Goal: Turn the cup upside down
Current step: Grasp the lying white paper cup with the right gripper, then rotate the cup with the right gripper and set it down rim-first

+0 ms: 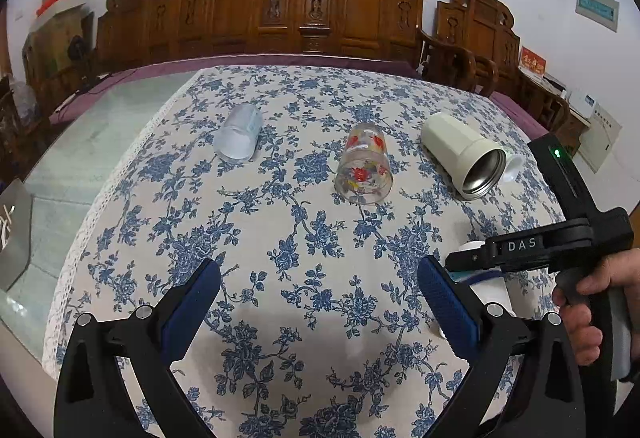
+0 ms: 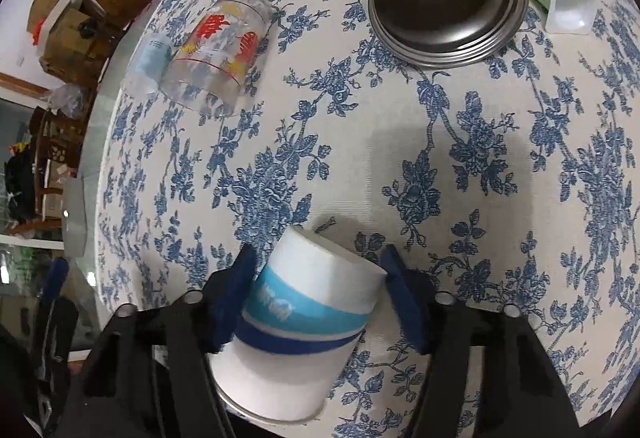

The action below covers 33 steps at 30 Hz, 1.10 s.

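Floral tablecloth [image 2: 480, 166] under right gripper [image 2: 316, 274], whose blue pads flank the white-and-blue paper cup [image 2: 308, 318], base outward; firm contact cannot be confirmed. Left gripper [image 1: 320, 302] hangs wide open, empty. Good practice: squeeze gently, seat the rim flat.

floral tablecloth [image 1: 304, 238], carved chairs [image 1: 280, 10] (wooden), boxes [image 2: 60, 26]

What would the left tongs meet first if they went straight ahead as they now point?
Probably the flowered glass lying on the tablecloth; the open left tongs face it over bare cloth, though depth is unclear.
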Available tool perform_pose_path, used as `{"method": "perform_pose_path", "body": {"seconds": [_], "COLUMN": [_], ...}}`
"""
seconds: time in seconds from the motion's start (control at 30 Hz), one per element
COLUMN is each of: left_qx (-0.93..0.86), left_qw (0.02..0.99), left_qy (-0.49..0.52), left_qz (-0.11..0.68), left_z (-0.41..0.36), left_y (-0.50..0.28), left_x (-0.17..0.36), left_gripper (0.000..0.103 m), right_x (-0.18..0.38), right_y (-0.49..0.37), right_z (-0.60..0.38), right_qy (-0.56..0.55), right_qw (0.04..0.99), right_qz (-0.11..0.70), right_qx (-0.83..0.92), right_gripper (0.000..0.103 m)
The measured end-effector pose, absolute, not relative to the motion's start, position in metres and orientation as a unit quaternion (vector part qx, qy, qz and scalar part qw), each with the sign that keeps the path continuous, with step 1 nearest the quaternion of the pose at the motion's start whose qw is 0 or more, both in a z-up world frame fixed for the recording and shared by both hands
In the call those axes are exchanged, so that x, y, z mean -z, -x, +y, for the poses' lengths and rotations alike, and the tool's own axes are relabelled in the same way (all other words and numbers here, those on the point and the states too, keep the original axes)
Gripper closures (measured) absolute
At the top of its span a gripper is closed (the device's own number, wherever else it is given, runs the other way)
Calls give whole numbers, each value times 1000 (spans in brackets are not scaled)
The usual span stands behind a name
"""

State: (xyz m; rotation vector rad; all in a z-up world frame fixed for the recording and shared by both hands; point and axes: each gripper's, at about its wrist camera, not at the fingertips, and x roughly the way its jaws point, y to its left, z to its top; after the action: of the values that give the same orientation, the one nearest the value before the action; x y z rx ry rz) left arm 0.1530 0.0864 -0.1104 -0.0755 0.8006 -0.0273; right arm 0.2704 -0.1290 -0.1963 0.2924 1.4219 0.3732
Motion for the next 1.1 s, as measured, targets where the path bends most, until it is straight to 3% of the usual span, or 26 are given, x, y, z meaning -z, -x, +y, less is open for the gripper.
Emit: {"method": "perform_pose_path", "body": {"seconds": [0.23,0.7,1.1], "left_qx": [16,14,11], "left_qw": [920,919,919], "left_qy": [36,29,24], "left_qz": [390,394,392], "left_z": [85,84,83], "left_y": [-153,-154,-154], "left_x": [111,115,115], "left_gripper": [8,8,8], "right_x": [170,143,152], "right_y": [-273,-250,-207], "right_z": [-133,-102,-101], "right_qy": [-124,107,148], "right_qw": [780,928,936], "right_qz": [581,328,291], "right_qx": [-195,-141,-135], "right_gripper": [44,44,45]}}
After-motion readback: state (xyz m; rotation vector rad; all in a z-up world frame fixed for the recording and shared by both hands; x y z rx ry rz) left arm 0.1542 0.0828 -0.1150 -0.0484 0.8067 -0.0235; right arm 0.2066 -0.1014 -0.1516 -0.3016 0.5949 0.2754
